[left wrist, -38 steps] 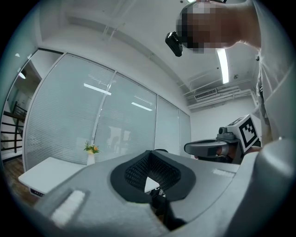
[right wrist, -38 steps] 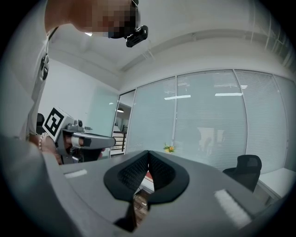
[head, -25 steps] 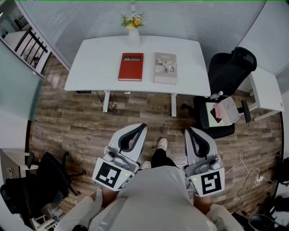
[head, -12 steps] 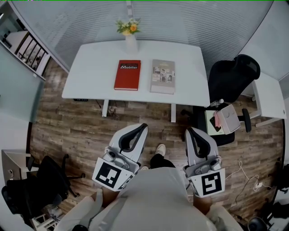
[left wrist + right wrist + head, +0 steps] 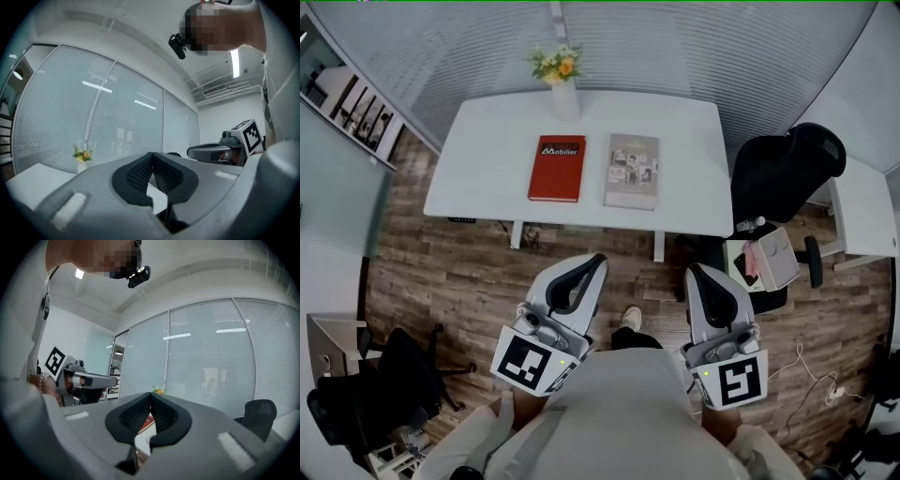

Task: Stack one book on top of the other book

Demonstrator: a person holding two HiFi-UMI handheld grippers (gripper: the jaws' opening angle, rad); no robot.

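While neither book has yet been lifted, the risks can be read across the scene from the left. The red book (image 5: pixel 557 168) lies flat on the white worktop (image 5: pixel 478 169), left of centre, with a vase of flowers (image 5: pixel 560 84) standing just behind it. If this book were swung toward the back, the vase could be knocked over.

The left gripper (image 5: pixel 592 264) is held level, well short of the worktop, its jaws pressed together with nothing between them. Unless it is opened before the approach, a book would merely be pushed along.

The grey book (image 5: pixel 632 171) lies beside the red one, separated from it by a narrow strip of worktop. Because both lie flat, a jaw has to be slid under an edge. If only the cover were caught, the pages could sag or the book could slip.

The right gripper (image 5: pixel 696 274) is likewise closed and empty, well apart from the books. Further right, a black office chair (image 5: pixel 783 169) stands near the worktop's corner and could be bumped on that side. If the upper book were set down crooked, it could be left overhanging.
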